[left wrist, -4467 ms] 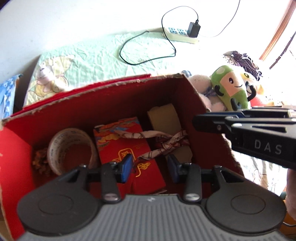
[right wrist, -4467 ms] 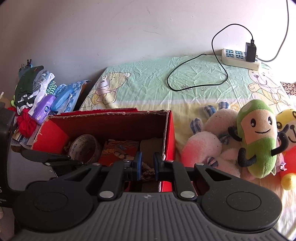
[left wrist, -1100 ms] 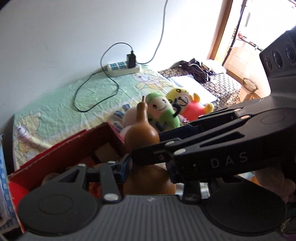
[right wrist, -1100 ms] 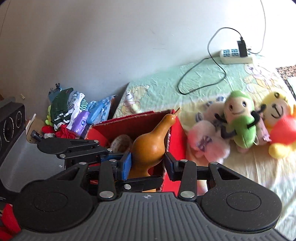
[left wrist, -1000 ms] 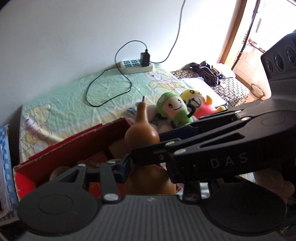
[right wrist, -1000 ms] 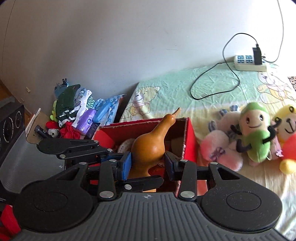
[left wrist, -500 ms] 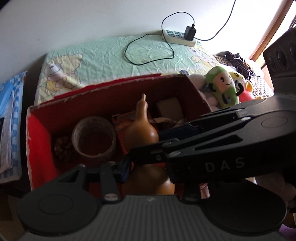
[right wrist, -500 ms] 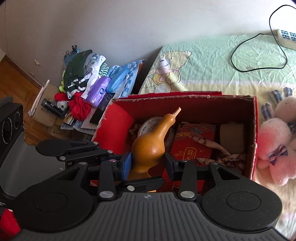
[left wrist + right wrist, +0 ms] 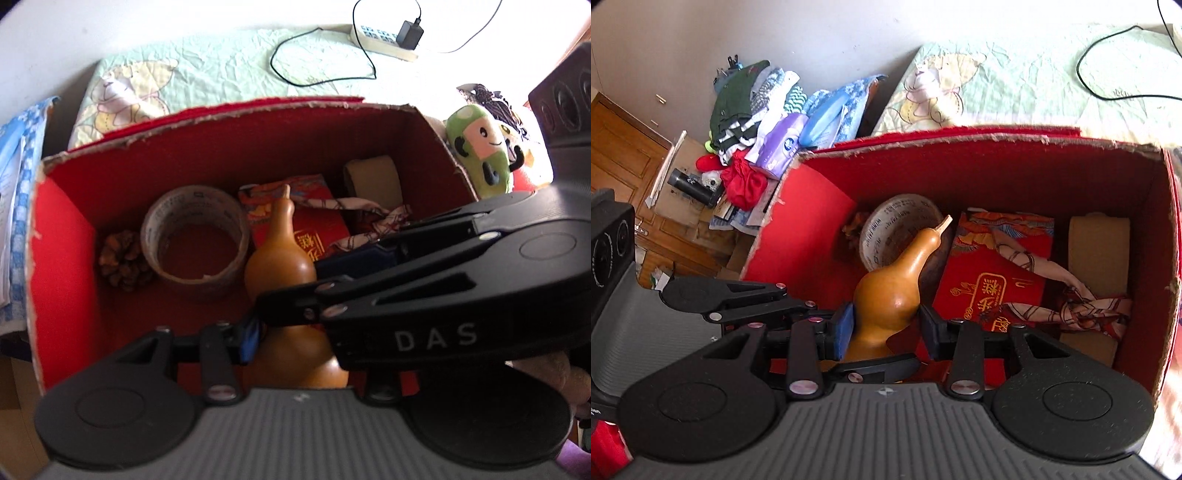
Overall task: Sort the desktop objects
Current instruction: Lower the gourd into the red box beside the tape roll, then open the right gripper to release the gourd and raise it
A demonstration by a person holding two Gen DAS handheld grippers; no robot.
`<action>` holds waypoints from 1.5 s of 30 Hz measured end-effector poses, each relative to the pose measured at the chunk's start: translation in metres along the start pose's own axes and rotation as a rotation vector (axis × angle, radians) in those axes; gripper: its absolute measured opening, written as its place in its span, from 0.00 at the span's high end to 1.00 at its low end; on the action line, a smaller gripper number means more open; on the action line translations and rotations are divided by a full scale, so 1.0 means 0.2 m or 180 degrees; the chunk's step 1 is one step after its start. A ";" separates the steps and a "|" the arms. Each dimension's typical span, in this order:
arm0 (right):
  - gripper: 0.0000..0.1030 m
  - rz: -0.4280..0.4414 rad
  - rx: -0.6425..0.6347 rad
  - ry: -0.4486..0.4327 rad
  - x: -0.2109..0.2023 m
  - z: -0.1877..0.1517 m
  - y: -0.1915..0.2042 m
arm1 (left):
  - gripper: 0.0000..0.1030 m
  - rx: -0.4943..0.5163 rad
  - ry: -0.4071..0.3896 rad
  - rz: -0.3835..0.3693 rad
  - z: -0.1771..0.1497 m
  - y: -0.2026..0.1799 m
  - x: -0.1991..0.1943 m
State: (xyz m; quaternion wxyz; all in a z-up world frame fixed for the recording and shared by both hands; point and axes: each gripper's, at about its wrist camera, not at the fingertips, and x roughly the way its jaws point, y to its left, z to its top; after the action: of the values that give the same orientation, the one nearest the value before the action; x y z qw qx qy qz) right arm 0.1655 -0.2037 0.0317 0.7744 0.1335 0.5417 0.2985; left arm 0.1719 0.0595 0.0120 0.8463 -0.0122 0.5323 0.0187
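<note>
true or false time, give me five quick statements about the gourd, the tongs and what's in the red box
1. Both the left tongs and the right tongs clamp the tan, glossy bottle gourd. True.
2. The gourd's thin neck points down into the box. False: its neck points up and away, toward the far wall of the red cardboard box.
3. A clear roll of packing tape lies inside the box, with a brown pine cone beside it. True.
4. The red box holds nothing but the tape roll. False: a red packet with gold print and a patterned ribbon also lie in it.
5. The green plush toy sits inside the box. False: it is outside, past the box's wall.
</note>
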 end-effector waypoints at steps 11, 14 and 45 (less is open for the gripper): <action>0.59 -0.0035 -0.0031 0.0428 0.13 0.09 -0.06 | 0.61 -0.0346 0.0348 0.0094 0.04 0.05 0.14; 0.59 0.0018 -0.0075 0.0540 0.18 0.12 -0.06 | 0.61 -0.0428 0.0360 0.0183 0.04 0.07 0.14; 0.75 0.0027 0.0154 -0.0021 0.12 0.14 -0.14 | 0.53 -0.0790 -0.0173 0.0323 0.09 0.11 -0.09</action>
State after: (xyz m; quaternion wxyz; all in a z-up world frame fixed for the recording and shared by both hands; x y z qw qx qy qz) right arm 0.2053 -0.2092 0.0090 0.7715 0.1554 0.5456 0.2881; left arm 0.1794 0.0825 0.0357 0.8504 -0.0893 0.5026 0.1275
